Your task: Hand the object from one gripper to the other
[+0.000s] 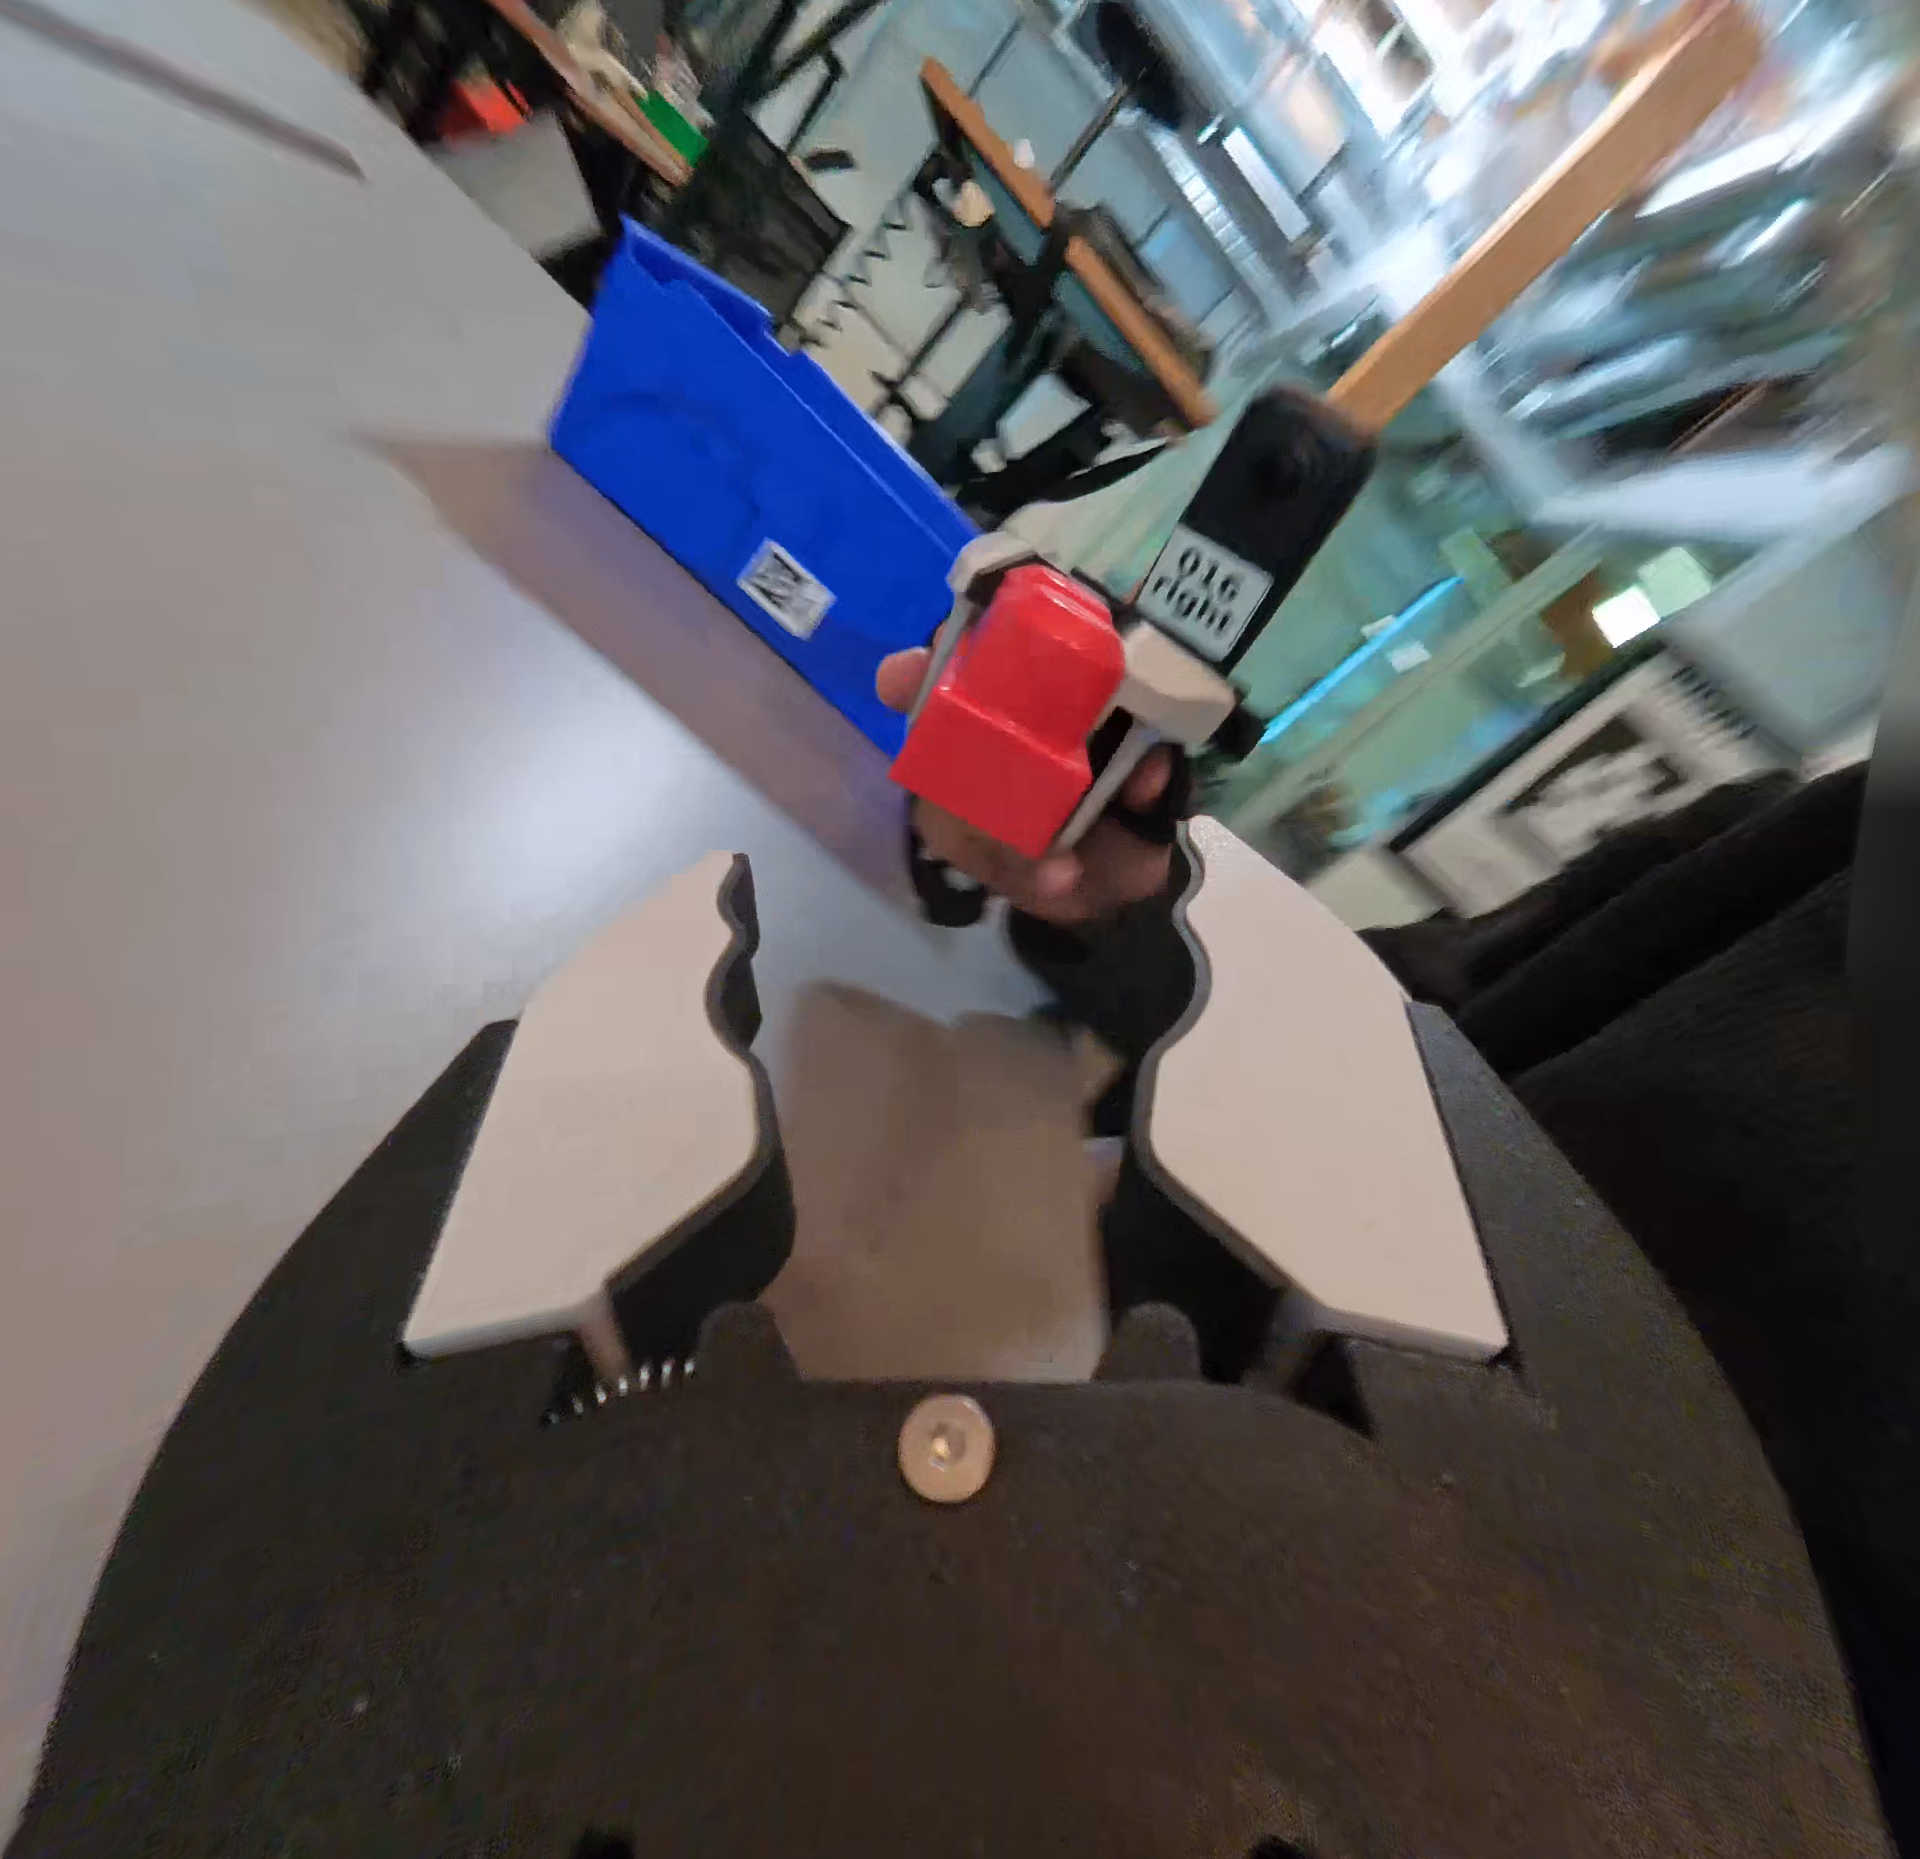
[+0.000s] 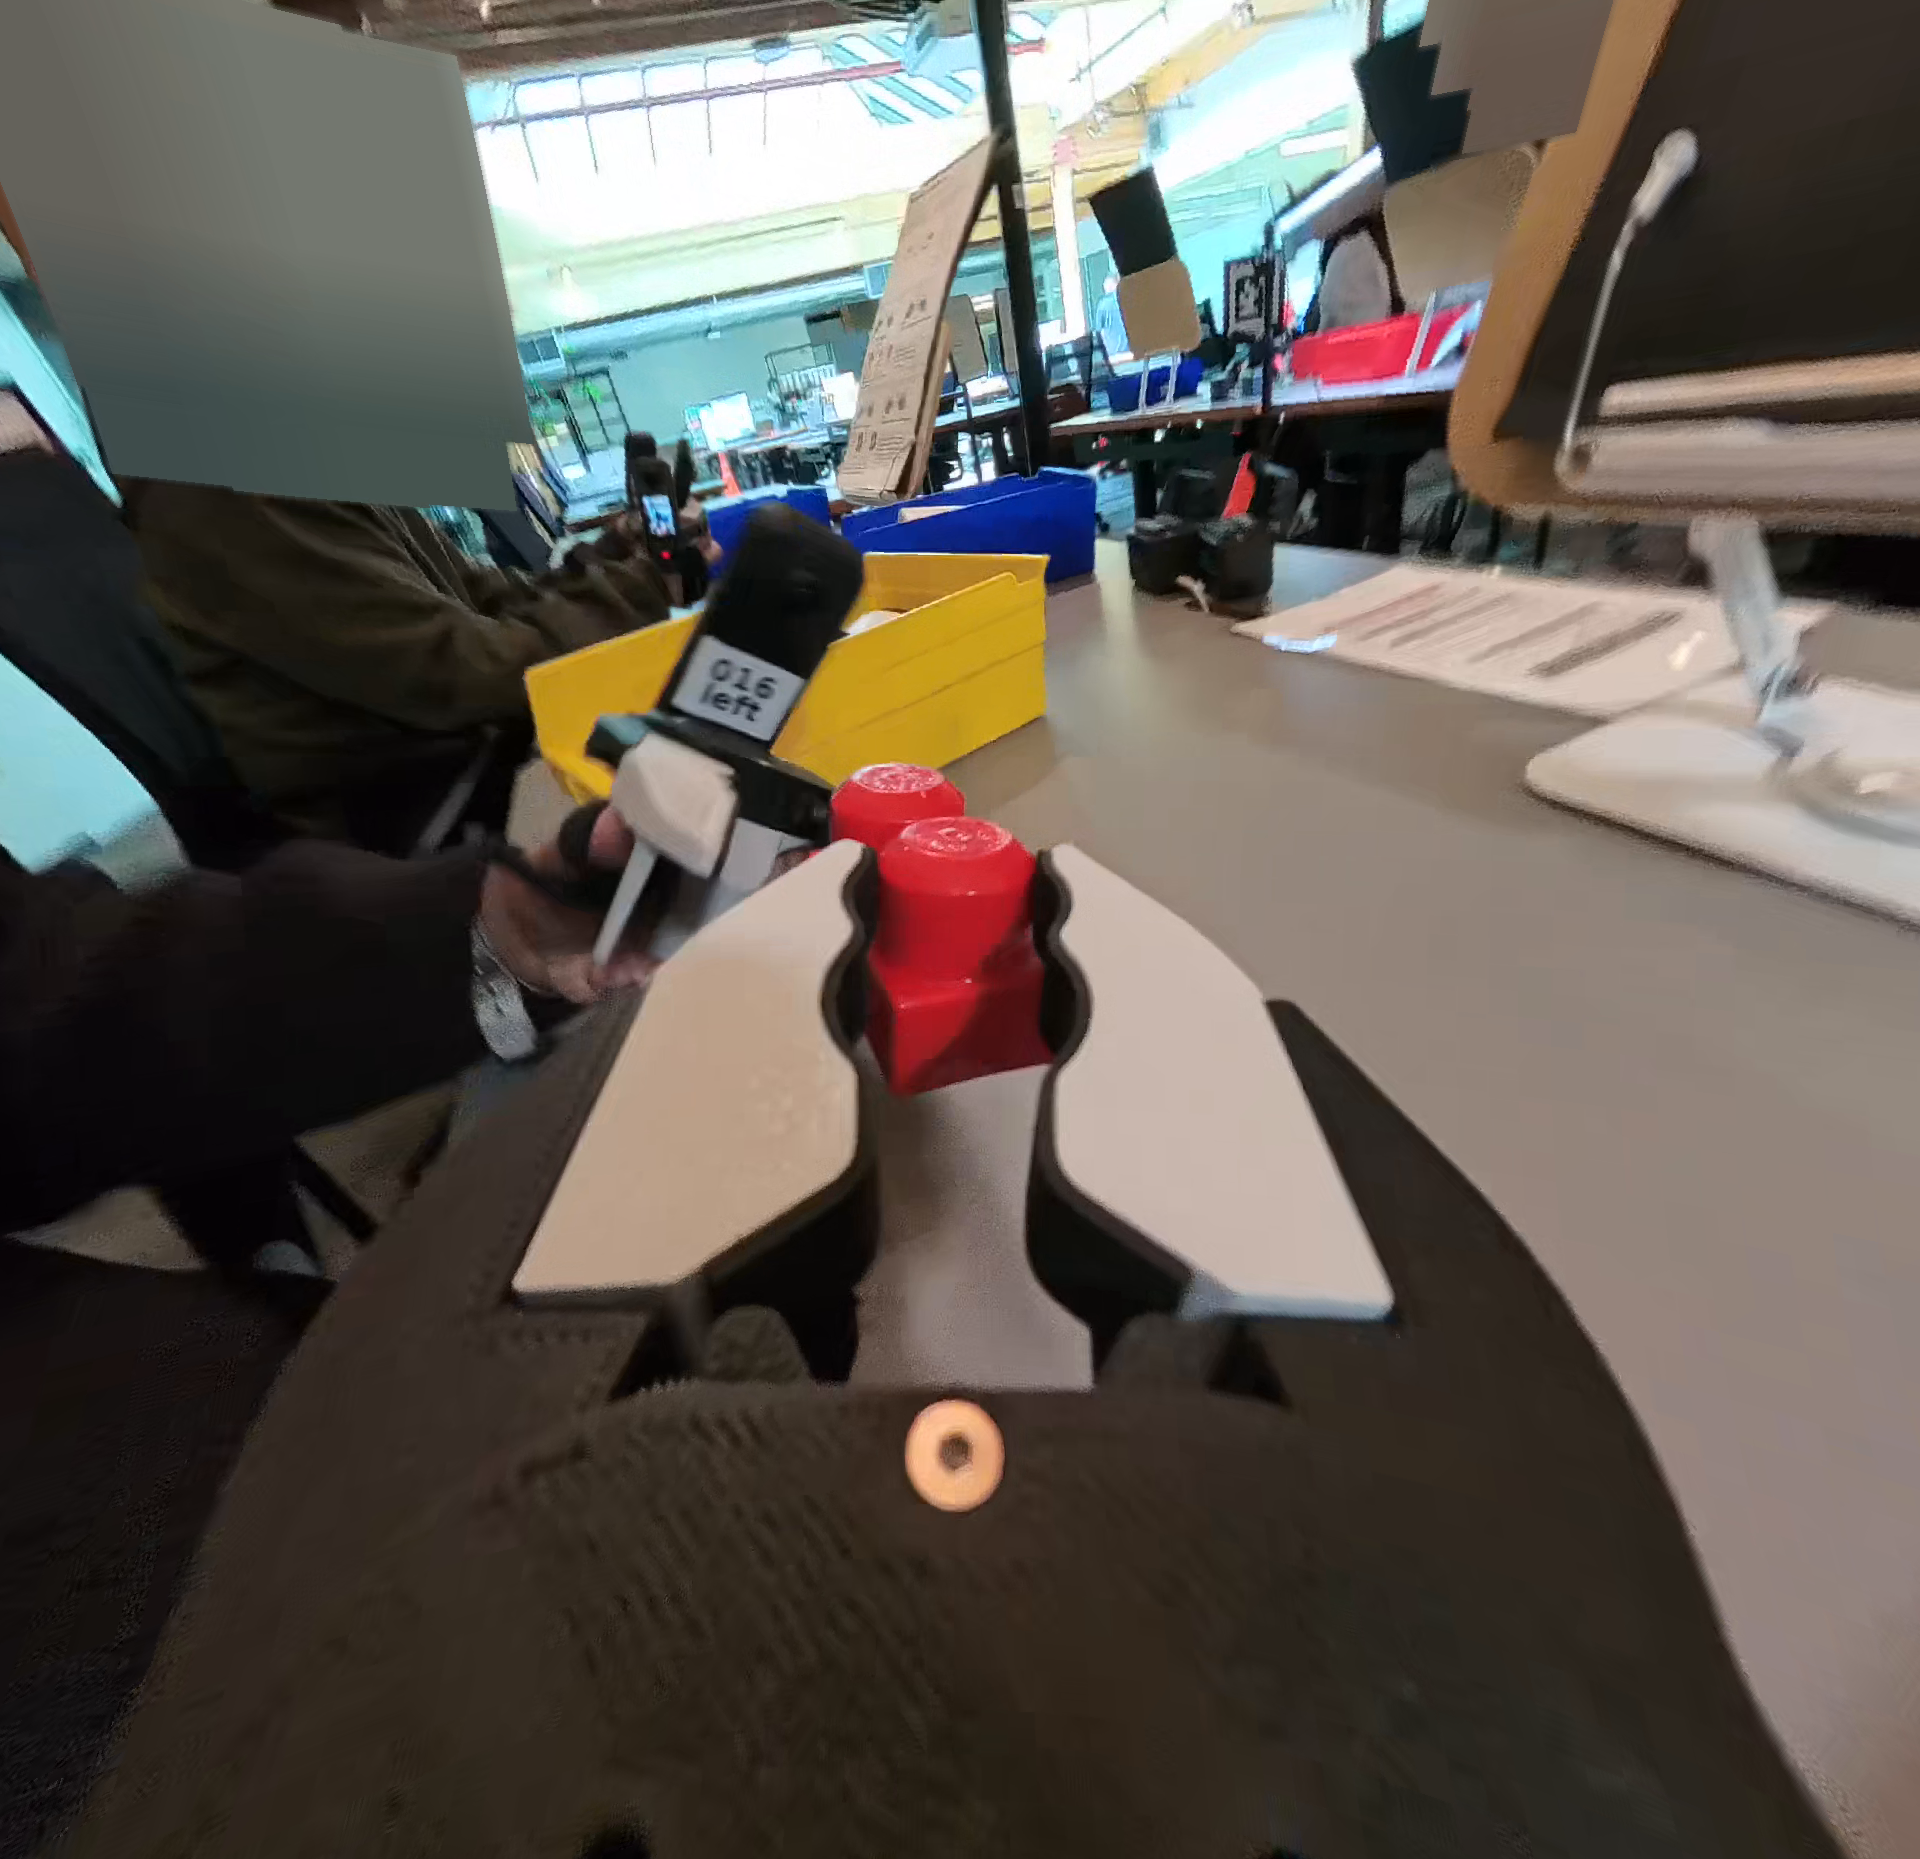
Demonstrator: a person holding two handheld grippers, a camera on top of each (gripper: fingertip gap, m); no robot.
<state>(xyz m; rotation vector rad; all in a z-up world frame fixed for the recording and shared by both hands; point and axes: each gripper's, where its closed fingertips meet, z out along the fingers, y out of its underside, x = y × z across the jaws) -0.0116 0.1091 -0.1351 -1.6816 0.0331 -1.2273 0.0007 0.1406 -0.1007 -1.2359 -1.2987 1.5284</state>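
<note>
1. A grey table (image 2: pixel 1351 874) fills the right of the right wrist view and the left of the left wrist view.
2. A yellow bin (image 2: pixel 935 656) sits far on the table; blue bins (image 2: pixel 997 531) stand beyond it. In the left wrist view a blue bin (image 1: pixel 727 479) stands at the table's edge.
3. The right gripper (image 2: pixel 951 936) is clamped on a red block (image 2: pixel 956 957), held above the table; its two round studs point away from that camera. The left wrist view shows the same grip (image 1: pixel 1023 708).
4. The left gripper (image 1: pixel 966 874) holds nothing, its fingers (image 1: pixel 623 1082) spread wide; it sits just left of the block, not touching (image 2: pixel 665 853).
</note>
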